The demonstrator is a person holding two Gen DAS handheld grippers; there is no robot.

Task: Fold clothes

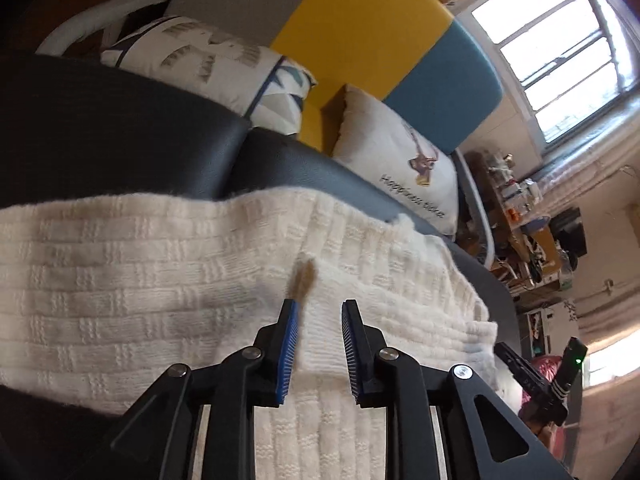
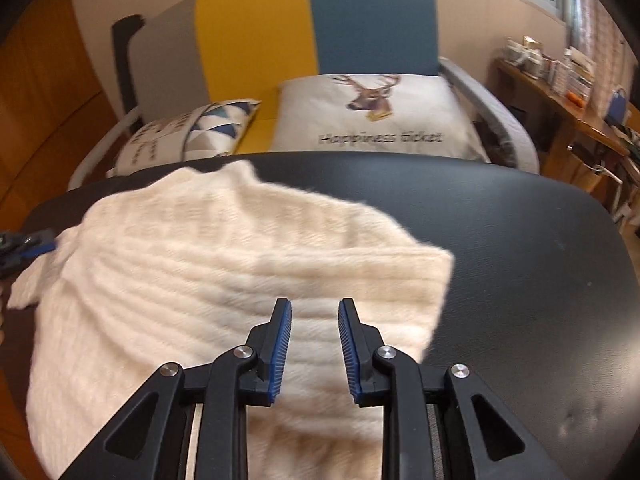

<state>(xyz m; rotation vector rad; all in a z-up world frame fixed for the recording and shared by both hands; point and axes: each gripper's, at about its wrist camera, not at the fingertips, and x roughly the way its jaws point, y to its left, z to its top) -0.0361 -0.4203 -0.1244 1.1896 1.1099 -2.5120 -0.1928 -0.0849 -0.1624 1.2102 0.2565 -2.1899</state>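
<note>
Both grippers stand narrowly parted with nothing pinched; the left gripper [image 1: 320,306] hangs over the sweater [image 1: 168,280] with a clear gap between its blue pads [image 1: 289,354], and a small brownish tuft [image 1: 305,278] of the knit rises just ahead of its left finger, though I cannot tell whether they touch; the right gripper [image 2: 314,304] hovers likewise over the sweater [image 2: 224,264], gap bare, pads [image 2: 280,356] pressing nothing.

From the left wrist the knit shows sharply: cream, with a blocky woven-look pattern in rows, spread wide over the black table [image 1: 120,128], one edge draped near the table's rim; the right gripper [image 1: 544,376] shows at the far right, beyond that edge, and a window [image 1: 560,52] and a cluttered shelf [image 1: 516,216] lie behind. From the right wrist the sweater is blurred, a rumpled heap on the left half of the table [image 2: 520,248], the right half bare; the left gripper [image 2: 24,246] shows at the sweater's far left edge.

Behind the table stands a chair [image 2: 312,28] in grey, yellow and blue panels with two cushions; the deer cushion [image 2: 372,116] shows whole only from the right wrist, the patterned cushion [image 1: 208,68] best from the left.
</note>
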